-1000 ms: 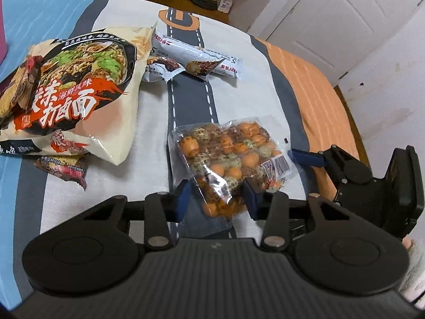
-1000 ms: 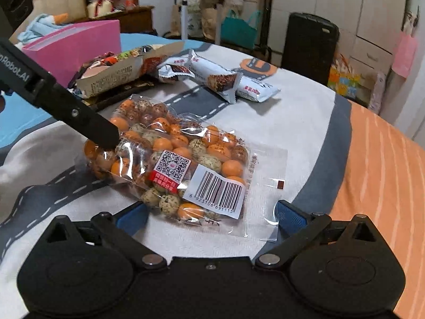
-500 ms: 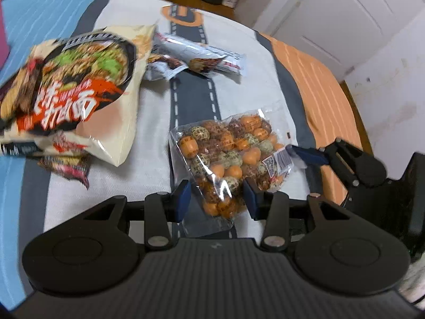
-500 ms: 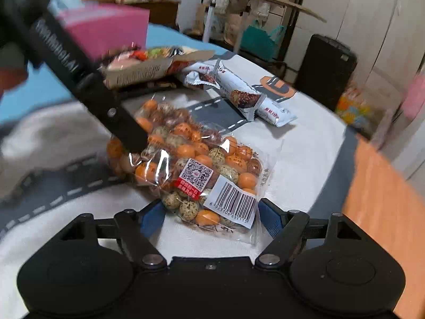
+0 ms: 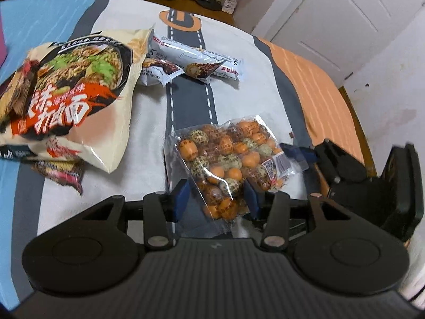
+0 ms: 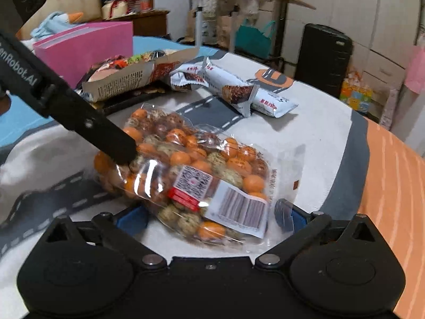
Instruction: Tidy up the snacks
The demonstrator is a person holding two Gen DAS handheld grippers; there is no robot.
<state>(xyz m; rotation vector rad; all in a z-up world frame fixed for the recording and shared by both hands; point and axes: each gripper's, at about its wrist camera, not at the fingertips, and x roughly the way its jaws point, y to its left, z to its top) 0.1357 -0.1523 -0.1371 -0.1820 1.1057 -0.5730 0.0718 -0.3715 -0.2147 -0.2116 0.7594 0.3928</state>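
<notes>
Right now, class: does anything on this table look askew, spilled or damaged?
Nothing spilled or torn. The snacks lie untidily: the big cream noodle packet overlaps smaller wrappers, and the clear bag of orange and speckled balls sits skewed, pinched by the left gripper.

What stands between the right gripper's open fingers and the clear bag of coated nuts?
Nothing visible does. The right gripper, jaws opening, already straddles the nut bag's barcode end; the left gripper pinches its other end.
</notes>
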